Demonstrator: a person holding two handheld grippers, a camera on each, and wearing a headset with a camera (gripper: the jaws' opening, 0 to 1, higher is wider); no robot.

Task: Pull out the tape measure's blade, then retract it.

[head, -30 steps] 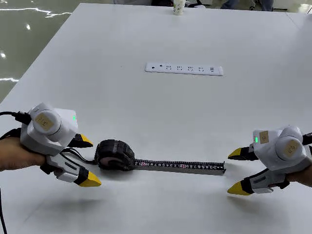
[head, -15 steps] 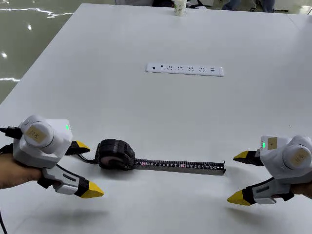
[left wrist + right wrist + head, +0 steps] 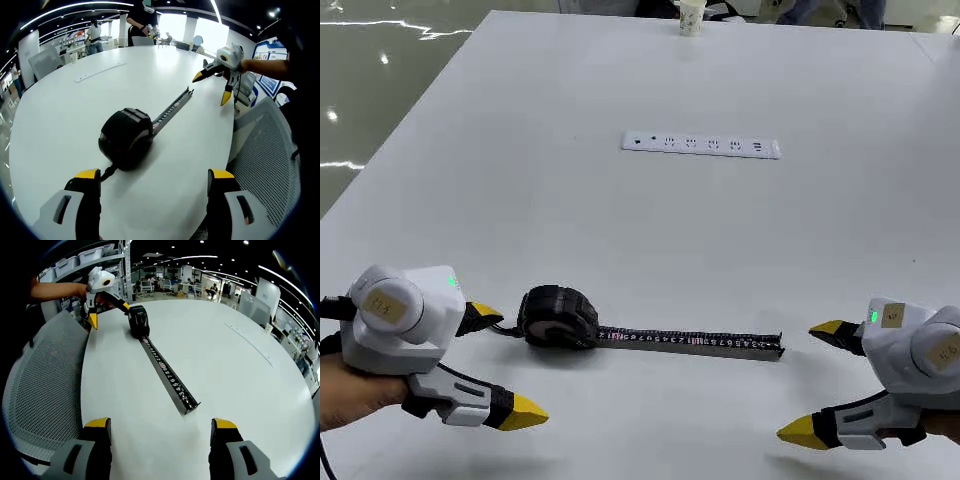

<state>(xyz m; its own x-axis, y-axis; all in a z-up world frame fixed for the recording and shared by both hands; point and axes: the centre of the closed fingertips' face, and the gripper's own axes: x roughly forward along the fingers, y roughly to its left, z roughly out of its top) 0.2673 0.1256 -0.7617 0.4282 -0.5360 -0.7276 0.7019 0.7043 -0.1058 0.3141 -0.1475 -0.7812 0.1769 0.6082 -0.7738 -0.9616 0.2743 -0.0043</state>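
Viewing the head camera, I read the left tongs (image 3: 507, 361) as spread wide, with both yellow-tipped jaws gripping nothing. The right tongs (image 3: 810, 380) are likewise spread and hold nothing.

1. Task object. The tape measure (image 3: 558, 316), a black case, lies on the white table (image 3: 620, 230) directly ahead of the left tongs, in line with the gap between their jaws and apart from both tips.
2. The blade (image 3: 690, 341) is drawn out of the case and lies flat on the table, running from the case toward the right tongs.
3. The hook (image 3: 192, 407) at the blade's free end lies ahead of the right tongs, in line with the gap between their jaws. A strip of bare table separates it from both tips.
4. A black strap (image 3: 107, 172) leaves the rear of the case and runs toward one jaw tip of the left tongs. It lies between those tongs and the case. I cannot tell whether it touches the tip.

Surroundings:
- A white power strip (image 3: 700, 145) lies flat on the table well beyond the blade, far from both tongs.
- A paper cup (image 3: 691, 15) stands at the far table edge, farther from the tongs than the power strip.
- A grey mesh chair (image 3: 40, 390) sits off the near table edge, on the operator's side of both tongs.
- A person (image 3: 141, 15) stands past the far end of the table, seen in the left gripper view.
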